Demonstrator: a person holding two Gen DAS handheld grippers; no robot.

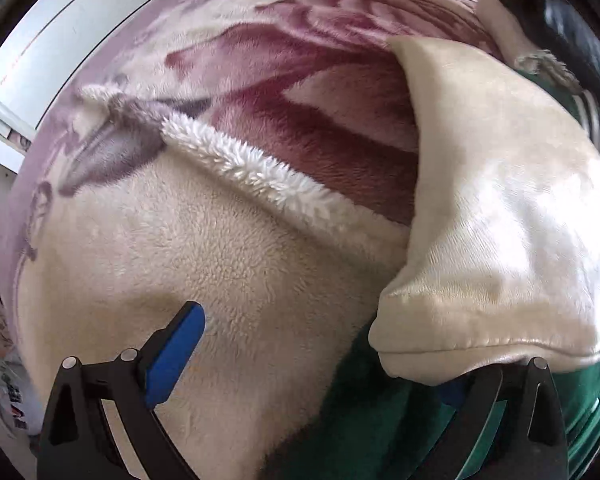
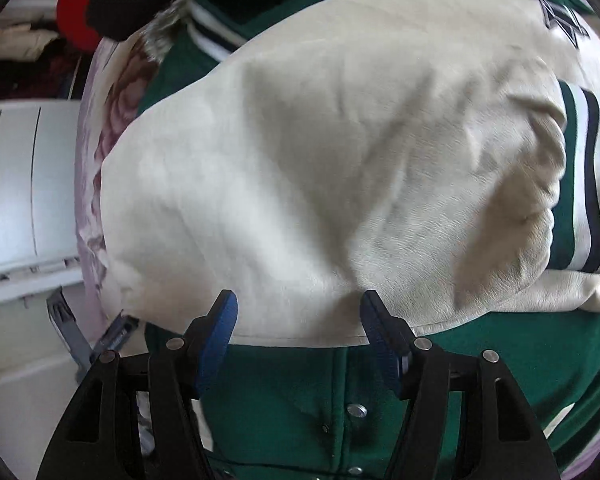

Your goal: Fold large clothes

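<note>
A green varsity jacket (image 2: 284,392) with cream leather sleeves lies on a bed. In the right wrist view one cream sleeve (image 2: 320,168) lies folded across the green body, its striped cuff (image 2: 584,184) at the right. My right gripper (image 2: 298,328) is open, its blue pads on either side of the sleeve's near edge. In the left wrist view my left gripper (image 1: 320,356) is open; the left blue pad (image 1: 176,352) shows over cream fleece (image 1: 204,280), the right finger is hidden under the cream sleeve (image 1: 492,240). The green body (image 1: 380,420) lies below.
A plush blanket with a purple rose print (image 1: 300,80) covers the bed. White furniture (image 1: 68,32) stands at the left, and also in the right wrist view (image 2: 28,184). Red cloth (image 2: 76,12) lies at the far edge.
</note>
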